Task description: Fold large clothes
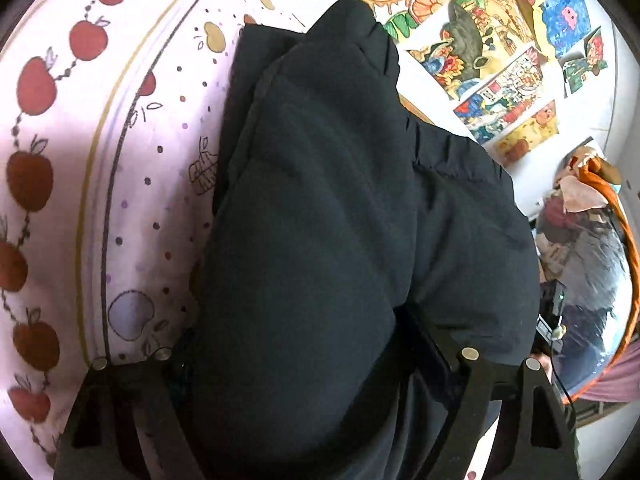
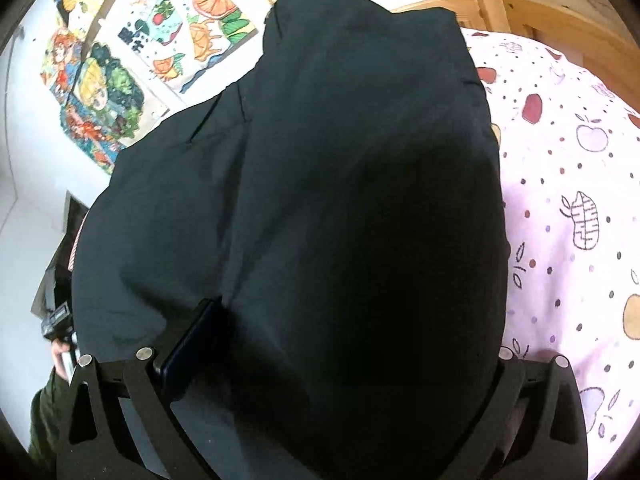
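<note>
Holding a bulky dark jacket on the apple-print bed sheet, you have thick padded cloth bulging between both claws. Your left claw stands spread wide with the jacket filling the gap; whether its pads truly bite, you cannot tell. Your right claw also brackets a fat fold, grip unclear. The jacket lies lengthwise, running away toward the far wall of drawings. Slippery, puffy fabric could spring out if you lift with a loose hold, undoing the fold.
</note>
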